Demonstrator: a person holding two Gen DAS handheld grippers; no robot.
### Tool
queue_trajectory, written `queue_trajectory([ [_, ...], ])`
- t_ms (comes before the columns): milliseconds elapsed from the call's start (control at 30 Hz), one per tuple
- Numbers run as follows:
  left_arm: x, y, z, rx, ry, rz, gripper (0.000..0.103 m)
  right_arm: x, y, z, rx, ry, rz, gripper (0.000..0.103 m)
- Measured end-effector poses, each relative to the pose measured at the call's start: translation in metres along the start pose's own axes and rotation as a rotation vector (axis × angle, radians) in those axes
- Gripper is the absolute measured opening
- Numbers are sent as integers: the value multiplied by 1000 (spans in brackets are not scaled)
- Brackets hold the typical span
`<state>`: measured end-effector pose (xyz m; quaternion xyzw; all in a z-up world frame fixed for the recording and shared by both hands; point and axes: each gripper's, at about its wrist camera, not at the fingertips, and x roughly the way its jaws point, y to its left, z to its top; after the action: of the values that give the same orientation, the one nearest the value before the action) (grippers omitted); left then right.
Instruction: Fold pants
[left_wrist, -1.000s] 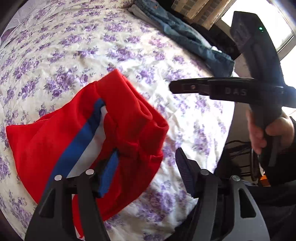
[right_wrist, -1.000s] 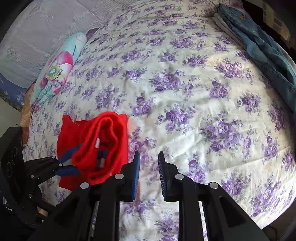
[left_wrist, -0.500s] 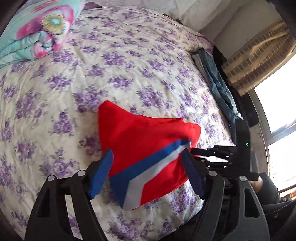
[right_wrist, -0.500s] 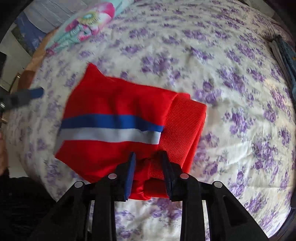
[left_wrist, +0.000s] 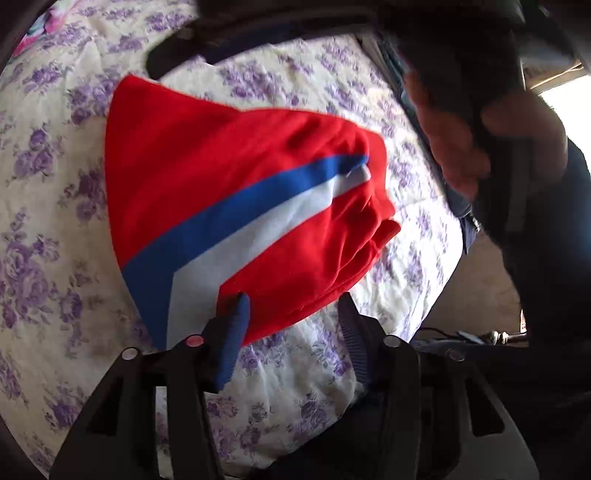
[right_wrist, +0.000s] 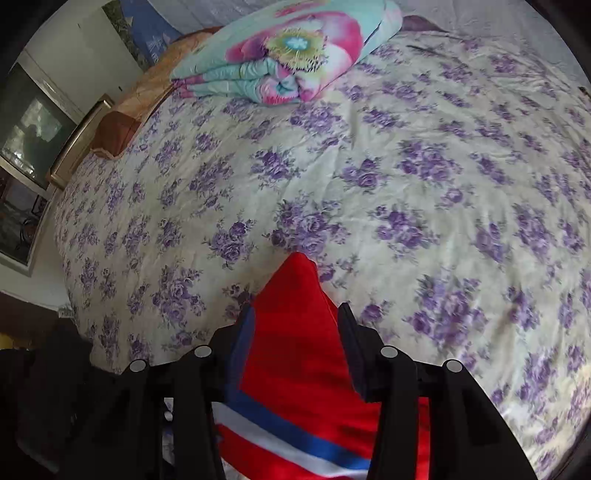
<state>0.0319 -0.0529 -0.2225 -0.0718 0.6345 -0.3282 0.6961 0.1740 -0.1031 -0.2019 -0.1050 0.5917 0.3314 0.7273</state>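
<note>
Right gripper (right_wrist: 295, 325) had released the one folded red pants (left_wrist: 236, 192); left gripper (left_wrist: 291, 314) stayed unclenched, both fingers apart.

The pants (left_wrist: 236, 177) are bright red, crossed by a blue stripe (left_wrist: 236, 206) with a white stripe (left_wrist: 266, 229) beside it; between the right fingers (right_wrist: 354, 350) the same red shows, the stripes nearer the camera. The fingers are black with ribbed blue pads (left_wrist: 234, 339). The bedspread (right_wrist: 406, 184) ahead of the fingers is cream, printed with purple rose clusters. Far ahead, the quilt (right_wrist: 288, 55) is turquoise with a large pink flower, yellow-green at its centre.
</note>
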Motion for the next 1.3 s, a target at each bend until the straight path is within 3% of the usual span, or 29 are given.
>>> queue_trajectory([
  [67, 14, 3, -2, 2, 35, 41, 36, 24, 1, 10, -11, 66, -5, 44],
  [100, 18, 6, -2, -7, 39, 46, 33, 34, 0, 13, -8, 91, -7, 15],
  [133, 20, 9, -2, -23, 40, 42, 31, 41, 0, 14, 0, 114, -9, 9],
  [300, 24, 15, -7, -59, 35, 29, 30, 67, 8, 16, -26, 130, -119, 8],
  [367, 25, 13, -6, -55, 34, 42, 30, 69, 9, 16, -12, 106, -106, 9],
  [433, 24, 16, -5, -69, 31, 34, 29, 60, 8, 16, -14, 109, -87, 13],
  [533, 11, 21, -4, -97, 10, 21, 25, 12, -6, 9, 31, 22, -50, 22],
  [667, -32, 28, -3, -119, -105, 46, 31, -59, -23, -33, 62, -93, -84, 35],
  [733, -49, 37, -5, -150, -154, 61, 47, -74, -27, -64, 95, -100, -90, 35],
  [833, -60, 52, -4, -191, -168, 78, 51, -85, -31, -107, 161, -144, -111, 35],
  [933, -60, 66, -2, -219, -139, 99, 51, -79, -41, -136, 255, -206, -150, 20],
  [1100, -53, 71, -8, -236, -105, 83, 51, -47, -64, -145, 358, -218, -137, 9],
  [1200, -53, 72, -10, -242, -101, 82, 51, -28, -71, -141, 370, -172, -146, 6],
  [1300, -51, 77, -10, -274, -97, 69, 52, -35, -67, -138, 371, -171, -142, 8],
])
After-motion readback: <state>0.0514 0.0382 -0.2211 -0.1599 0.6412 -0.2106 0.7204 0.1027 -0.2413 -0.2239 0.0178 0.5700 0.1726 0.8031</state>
